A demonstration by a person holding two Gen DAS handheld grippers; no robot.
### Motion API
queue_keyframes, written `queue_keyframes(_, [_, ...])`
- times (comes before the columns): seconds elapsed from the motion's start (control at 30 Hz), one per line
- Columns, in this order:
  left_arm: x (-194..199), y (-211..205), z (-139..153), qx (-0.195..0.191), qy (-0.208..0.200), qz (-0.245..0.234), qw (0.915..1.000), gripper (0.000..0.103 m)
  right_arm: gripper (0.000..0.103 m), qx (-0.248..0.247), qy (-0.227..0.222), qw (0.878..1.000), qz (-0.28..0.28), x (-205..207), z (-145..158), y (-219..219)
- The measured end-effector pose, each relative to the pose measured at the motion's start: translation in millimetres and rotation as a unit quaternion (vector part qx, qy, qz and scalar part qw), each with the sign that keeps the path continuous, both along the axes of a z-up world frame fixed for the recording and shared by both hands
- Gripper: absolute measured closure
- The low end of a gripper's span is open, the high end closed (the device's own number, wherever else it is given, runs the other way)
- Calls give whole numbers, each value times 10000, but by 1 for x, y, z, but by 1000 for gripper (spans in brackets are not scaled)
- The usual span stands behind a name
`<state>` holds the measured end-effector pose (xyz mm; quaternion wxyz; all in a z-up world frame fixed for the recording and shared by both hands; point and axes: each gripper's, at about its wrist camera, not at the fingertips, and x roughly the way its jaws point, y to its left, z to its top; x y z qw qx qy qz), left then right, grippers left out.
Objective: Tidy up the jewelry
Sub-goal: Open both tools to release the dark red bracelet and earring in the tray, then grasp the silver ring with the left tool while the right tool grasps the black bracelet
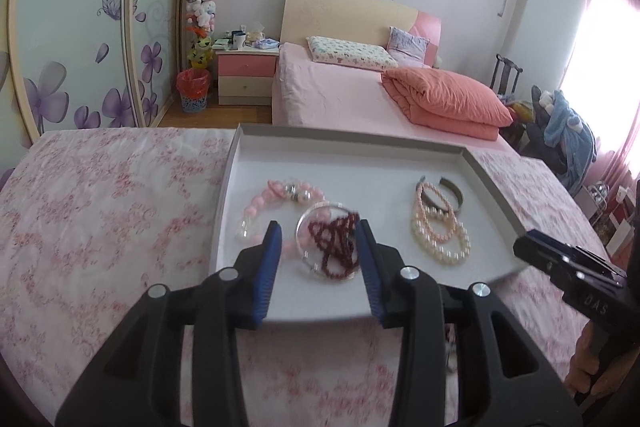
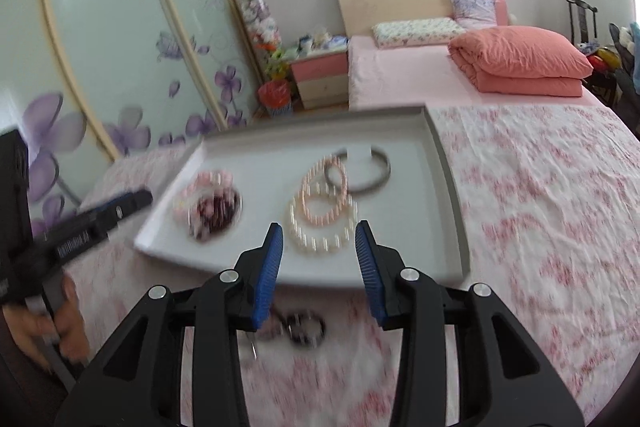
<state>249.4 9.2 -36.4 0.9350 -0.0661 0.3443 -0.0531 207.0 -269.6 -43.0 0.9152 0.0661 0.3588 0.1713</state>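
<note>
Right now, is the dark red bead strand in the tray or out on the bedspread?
In the tray. The dark red bead strand lies bunched on its white floor inside a silver bangle, beyond the open left gripper.

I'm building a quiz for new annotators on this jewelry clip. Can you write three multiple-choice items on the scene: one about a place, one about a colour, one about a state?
1. Where does the dark red bead strand lie?
A. on the floral cloth outside the tray
B. in the white tray, overlapping a clear bangle
C. on the pink bed

2. What colour are the pads of the left gripper?
A. blue
B. red
C. white

3. What state is the right gripper in?
A. shut on the pearl bracelet
B. shut on the tray edge
C. open, holding nothing

Answers:
1 B, the left wrist view shows the strand inside the tray, across the bangle.
2 A, both pads are plainly blue.
3 C, its jaws stand apart, with the pearl bracelet lying in the tray beyond them.
</note>
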Motion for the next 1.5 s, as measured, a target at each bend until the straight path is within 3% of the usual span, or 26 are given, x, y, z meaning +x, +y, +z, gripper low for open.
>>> queue_keyframes(0.13, [-15, -4, -6, 117, 69, -143, 9998, 60, 71, -260, 376, 9988, 186, -10, -19, 3])
queue_keyframes(0.3, [-27, -13, -10, 209, 147, -319, 9992, 57, 75, -198, 782, 9965, 237, -5, -36, 10])
queue_keyframes(0.43, [-33, -18, -11, 231, 177, -393, 9988, 54, 82, -297, 784, 9960, 306, -7, -39, 17])
queue_keyframes(0.5, [-35, -20, -11, 234, 188, -431, 9986, 53, 91, -509, 777, 9950, 358, -11, -41, 23])
queue_keyframes(0.67, [-42, -29, -14, 242, 218, -575, 9978, 49, 91, -844, 626, 9943, 179, -19, -41, 19])
queue_keyframes(0.93, [-51, -64, -23, 371, 353, -1161, 9919, 42, 91, -746, 703, 9883, -1126, -9, -42, -38])
queue_keyframes(1.13, [-55, -96, -38, 568, 534, -1499, 9856, 38, 91, -693, 706, 9890, -1103, -12, -44, -44])
queue_keyframes(1.33, [-50, -117, -54, 912, 763, -1445, 9823, 38, 91, -592, 720, 9896, -1094, -15, -44, -44])
queue_keyframes(1.5, [-42, -129, -64, 1101, 896, -1312, 9811, 47, 91, -570, 726, 9898, -1084, -15, -45, -45])
